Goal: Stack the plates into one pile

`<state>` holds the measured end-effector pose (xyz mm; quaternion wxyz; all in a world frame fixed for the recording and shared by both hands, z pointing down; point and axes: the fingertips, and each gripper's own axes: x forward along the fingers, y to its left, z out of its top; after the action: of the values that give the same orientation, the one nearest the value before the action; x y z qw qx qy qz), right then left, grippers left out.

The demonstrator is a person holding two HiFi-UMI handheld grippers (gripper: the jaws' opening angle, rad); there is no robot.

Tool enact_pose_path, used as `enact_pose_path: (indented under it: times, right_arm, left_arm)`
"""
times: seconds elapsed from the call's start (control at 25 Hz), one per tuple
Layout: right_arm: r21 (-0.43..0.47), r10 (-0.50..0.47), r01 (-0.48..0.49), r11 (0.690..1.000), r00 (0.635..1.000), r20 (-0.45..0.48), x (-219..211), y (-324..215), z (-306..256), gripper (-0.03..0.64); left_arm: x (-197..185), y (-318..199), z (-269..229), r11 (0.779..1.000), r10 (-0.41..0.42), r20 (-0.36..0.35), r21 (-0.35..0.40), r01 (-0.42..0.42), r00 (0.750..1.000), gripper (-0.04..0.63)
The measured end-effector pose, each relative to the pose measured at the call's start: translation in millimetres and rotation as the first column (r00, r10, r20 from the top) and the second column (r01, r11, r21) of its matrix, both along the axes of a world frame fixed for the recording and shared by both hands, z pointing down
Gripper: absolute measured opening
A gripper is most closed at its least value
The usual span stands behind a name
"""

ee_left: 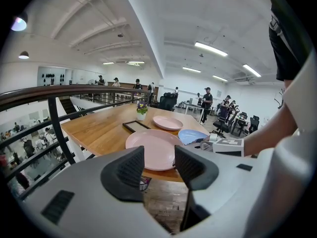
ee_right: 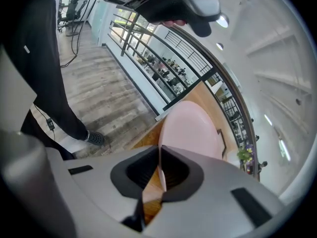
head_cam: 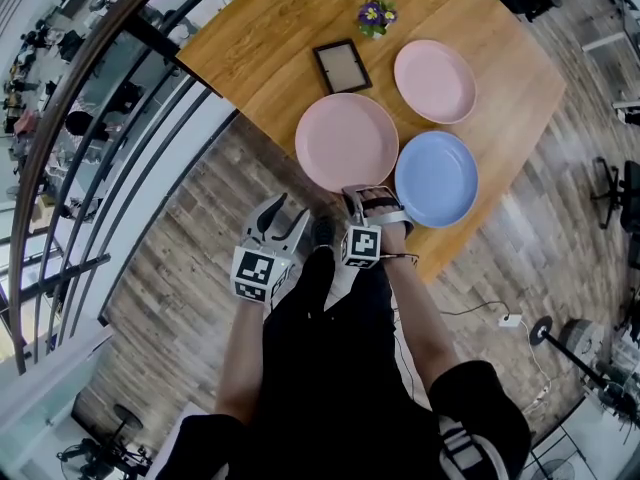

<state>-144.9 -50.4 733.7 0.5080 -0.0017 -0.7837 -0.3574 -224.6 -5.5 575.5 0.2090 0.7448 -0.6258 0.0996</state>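
Observation:
Three plates lie on the wooden table (head_cam: 250,38): a large pink plate (head_cam: 346,140) at the near edge, a small pink plate (head_cam: 434,80) behind it and a blue plate (head_cam: 436,178) to its right. My right gripper (head_cam: 368,200) is shut on the near rim of the large pink plate (ee_right: 190,125); the thin rim runs between its pads (ee_right: 159,170). My left gripper (head_cam: 275,213) hangs open beside the table's near edge, over the floor, with nothing between its fingers (ee_left: 159,165). In its view the large pink plate (ee_left: 153,145) lies straight ahead.
A dark picture frame (head_cam: 341,65) and a small pot of purple flowers (head_cam: 377,14) stand behind the plates. A black railing (head_cam: 120,88) curves along the table's left side. Wooden floor lies below the near edge.

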Motion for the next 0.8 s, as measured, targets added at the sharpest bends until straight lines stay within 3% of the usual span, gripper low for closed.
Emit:
enact_pose_path:
  times: [0.52, 0.8]
  right_arm:
    - [0.058, -0.009, 0.006, 0.998, 0.999, 0.053, -9, 5, -29, 0.027]
    - [0.087, 0.022, -0.030, 0.996, 0.996, 0.083, 3, 1, -51, 0.029]
  left_arm:
    - [-1, 3, -15, 1.000, 0.009, 0.029, 0.019, -0.009, 1.000, 0.201]
    - [18, -9, -25, 0.998, 0.054, 0.026, 0.039, -0.055, 0.998, 0.201]
